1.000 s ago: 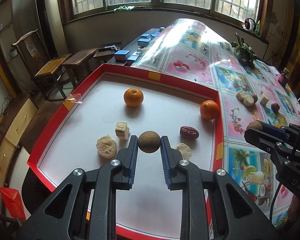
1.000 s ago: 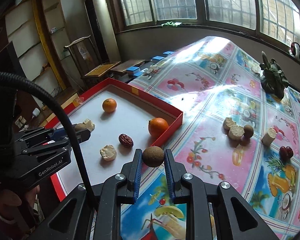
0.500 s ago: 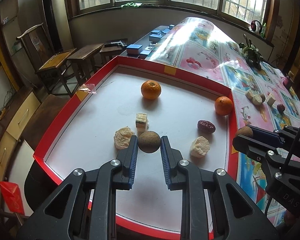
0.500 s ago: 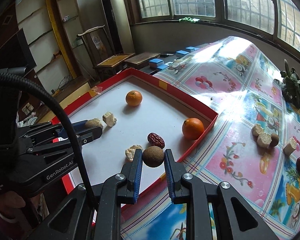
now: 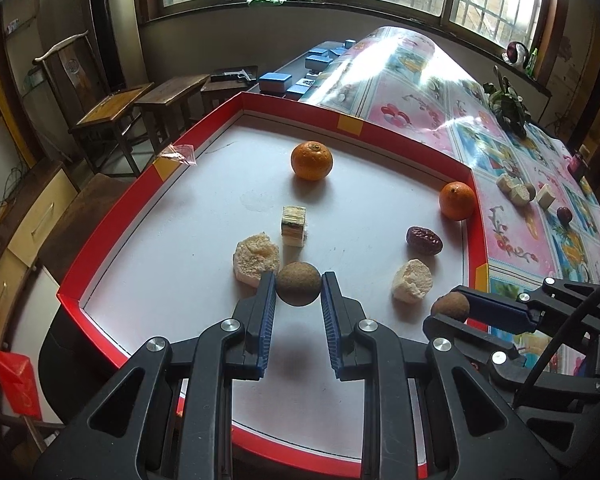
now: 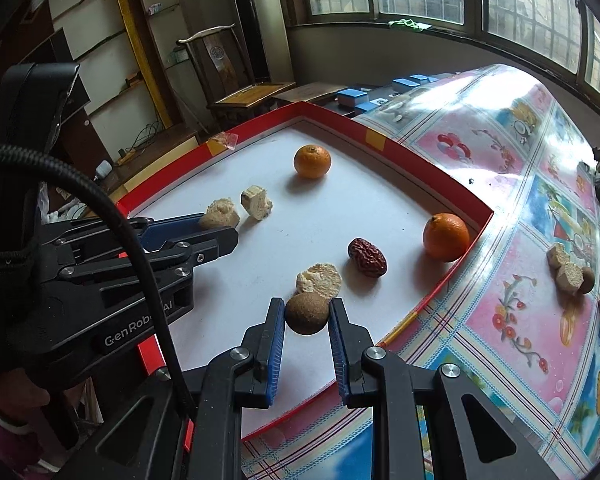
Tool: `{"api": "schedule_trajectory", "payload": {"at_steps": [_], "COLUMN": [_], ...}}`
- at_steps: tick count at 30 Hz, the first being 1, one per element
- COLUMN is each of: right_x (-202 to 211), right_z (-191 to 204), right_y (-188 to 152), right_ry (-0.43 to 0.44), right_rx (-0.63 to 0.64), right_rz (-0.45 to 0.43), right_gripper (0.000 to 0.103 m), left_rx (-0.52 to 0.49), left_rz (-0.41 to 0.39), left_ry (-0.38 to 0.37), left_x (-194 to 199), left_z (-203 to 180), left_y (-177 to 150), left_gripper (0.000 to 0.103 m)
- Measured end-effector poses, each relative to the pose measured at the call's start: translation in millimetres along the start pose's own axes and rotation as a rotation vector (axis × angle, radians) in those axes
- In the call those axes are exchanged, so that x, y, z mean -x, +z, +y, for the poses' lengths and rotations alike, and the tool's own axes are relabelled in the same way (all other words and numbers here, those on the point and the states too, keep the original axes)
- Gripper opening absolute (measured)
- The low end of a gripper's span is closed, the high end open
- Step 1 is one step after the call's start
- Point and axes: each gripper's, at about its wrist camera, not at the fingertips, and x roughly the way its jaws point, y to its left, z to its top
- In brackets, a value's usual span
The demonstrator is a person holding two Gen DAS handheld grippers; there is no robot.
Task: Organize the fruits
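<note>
A brown round fruit (image 5: 299, 283) is clamped between the fingers of the left gripper (image 5: 299, 289) over the near part of the red-rimmed tray (image 5: 100, 232), and a second brown round fruit (image 6: 307, 314) is clamped in the right gripper (image 6: 307, 320) above the tray's near right side. Each should be lowered onto bare white floor, kept apart from the pale crumbly chunk (image 5: 256, 255), the other pale chunk (image 6: 319, 279) and the red date (image 6: 367, 257). Fingers are best parted only once a fruit rests, since round fruit will likely roll; oranges (image 5: 312, 160) lie farther back.
</note>
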Motion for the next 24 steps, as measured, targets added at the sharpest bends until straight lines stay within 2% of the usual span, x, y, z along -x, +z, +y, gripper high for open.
{"api": "schedule_trajectory", "payload": {"at_steps": [8, 12, 13, 16, 17, 19, 23, 24], "right_x": [-17.7, -18.5, -17.3, -6.5, -0.1, 15.3, 43.7, 50.9], "right_z": [6.1, 5.9, 5.6, 3.4, 1.1, -7.7, -39.4, -48.1], "right_y": [-5.1, -8.3, -8.6, -9.7, -10.4, -12.0, -15.0, -16.6], "right_ry": [0.004, 0.026, 0.031, 0.027, 0.028, 0.017, -0.007, -0.027], "right_rx": [0.027, 0.022, 0.018, 0.015, 0.010, -0.021, -0.132, -0.156], "right_rz": [0.030, 0.017, 0.012, -0.029, -0.050, -0.096, -0.154, -0.165], "right_gripper": [0.021, 0.034, 0.036, 0.036, 0.037, 0.048, 0.055, 0.065], "left_rx": [0.017, 0.025, 0.023, 0.042, 0.051, 0.053, 0.039, 0.036], "left_rz": [0.007, -0.002, -0.009, -0.032, -0.045, -0.067, -0.085, -0.086], "left_ry": [0.009, 0.024, 0.030, 0.010, 0.001, 0.003, -0.019, -0.029], "left_x": [-4.2, -3.7, -2.6, 3.2, 6.6, 12.6, 19.9, 20.7], "left_z": [1.2, 1.9, 1.1, 1.4, 1.3, -1.3, -13.1, -16.9], "left_y": [-2.1, -2.7, -2.9, -2.0, -1.4, 0.9, 6.1, 6.7], "left_gripper": [0.022, 0.023, 0.028, 0.057, 0.060, 0.060, 0.060, 0.060]}}
